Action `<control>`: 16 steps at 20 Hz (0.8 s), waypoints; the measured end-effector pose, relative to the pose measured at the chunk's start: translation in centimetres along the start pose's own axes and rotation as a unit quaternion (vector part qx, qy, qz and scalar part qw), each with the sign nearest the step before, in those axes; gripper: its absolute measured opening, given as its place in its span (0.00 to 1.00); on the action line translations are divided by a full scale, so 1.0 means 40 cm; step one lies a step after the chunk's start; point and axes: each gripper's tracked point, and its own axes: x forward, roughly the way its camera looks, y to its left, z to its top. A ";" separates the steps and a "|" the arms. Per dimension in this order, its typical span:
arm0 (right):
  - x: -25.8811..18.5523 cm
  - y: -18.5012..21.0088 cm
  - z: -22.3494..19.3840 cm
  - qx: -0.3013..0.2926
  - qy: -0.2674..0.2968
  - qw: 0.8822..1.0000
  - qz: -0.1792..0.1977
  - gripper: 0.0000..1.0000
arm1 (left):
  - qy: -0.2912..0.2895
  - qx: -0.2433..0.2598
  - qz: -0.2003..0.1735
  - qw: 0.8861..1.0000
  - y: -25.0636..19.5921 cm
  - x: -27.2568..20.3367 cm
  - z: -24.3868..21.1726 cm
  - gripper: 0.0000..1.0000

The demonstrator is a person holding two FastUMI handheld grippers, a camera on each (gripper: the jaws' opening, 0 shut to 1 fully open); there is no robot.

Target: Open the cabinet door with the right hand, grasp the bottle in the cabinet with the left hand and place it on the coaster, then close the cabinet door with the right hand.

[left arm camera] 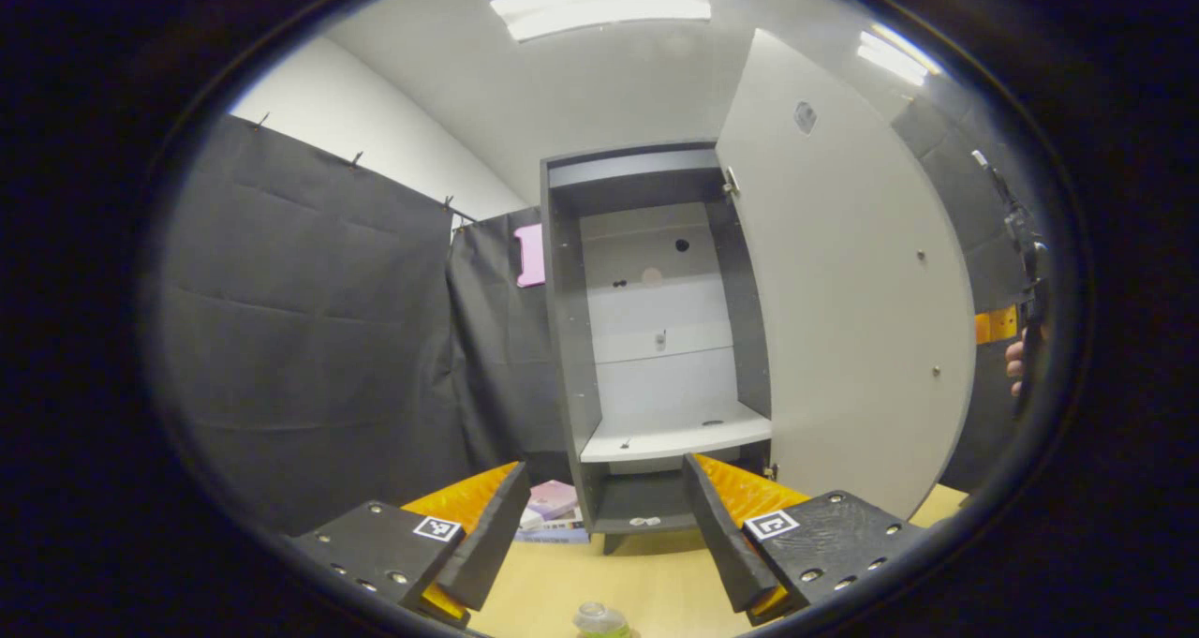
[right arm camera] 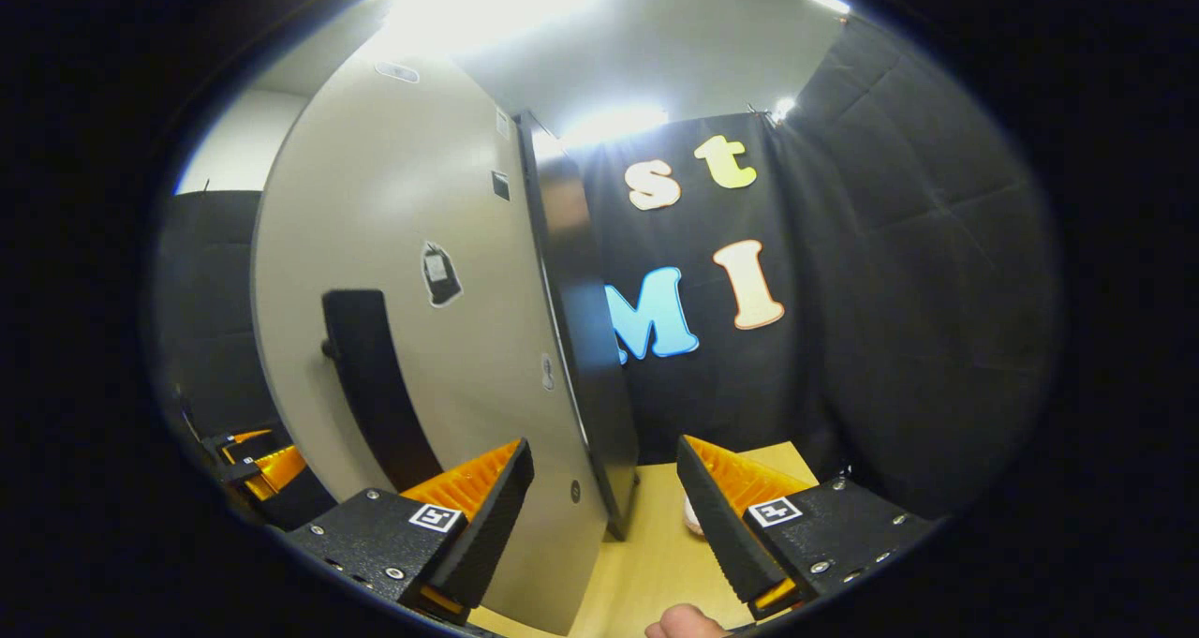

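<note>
We have the bottle [left arm camera: 600,621] down on the bench [left arm camera: 656,572]; both hand-held grippers, left [left arm camera: 599,535] and right [right arm camera: 604,526], gape empty. Next, we push the cabinet door [right arm camera: 412,273] shut.

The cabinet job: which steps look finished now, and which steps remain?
Done: the cabinet door stands open, the cabinet shelf is bare, and the bottle is out on the table, below the open left gripper. Whether it sits on the coaster I cannot tell. In hand: nothing; the right gripper is open beside the door. Left: closing the door.
</note>
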 end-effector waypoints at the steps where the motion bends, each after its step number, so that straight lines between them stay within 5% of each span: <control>1: 0.001 -0.005 0.007 -0.011 -0.007 1.000 -0.015 0.91 | -0.001 -0.005 -0.008 1.000 0.011 0.014 0.002 0.93; 5: -0.004 0.009 0.009 -0.025 -0.022 0.999 -0.042 0.92 | 0.007 -0.001 -0.035 0.999 0.063 0.068 -0.019 0.93; 8: -0.011 0.022 0.011 -0.030 -0.031 0.997 -0.071 0.77 | 0.000 -0.014 -0.059 0.998 0.082 0.099 -0.019 0.96; 13: -0.007 0.114 0.011 -0.067 -0.055 0.991 -0.104 0.72 | 0.011 -0.016 -0.097 0.995 0.121 0.176 -0.067 0.96; 14: -0.008 0.134 0.019 -0.077 -0.063 0.988 -0.115 0.63 | 0.006 -0.017 -0.108 0.994 0.126 0.186 -0.067 0.96; 16: -0.015 0.158 0.020 -0.083 -0.079 0.984 -0.138 0.70 | -0.003 -0.013 -0.129 0.992 0.136 0.201 -0.079 0.96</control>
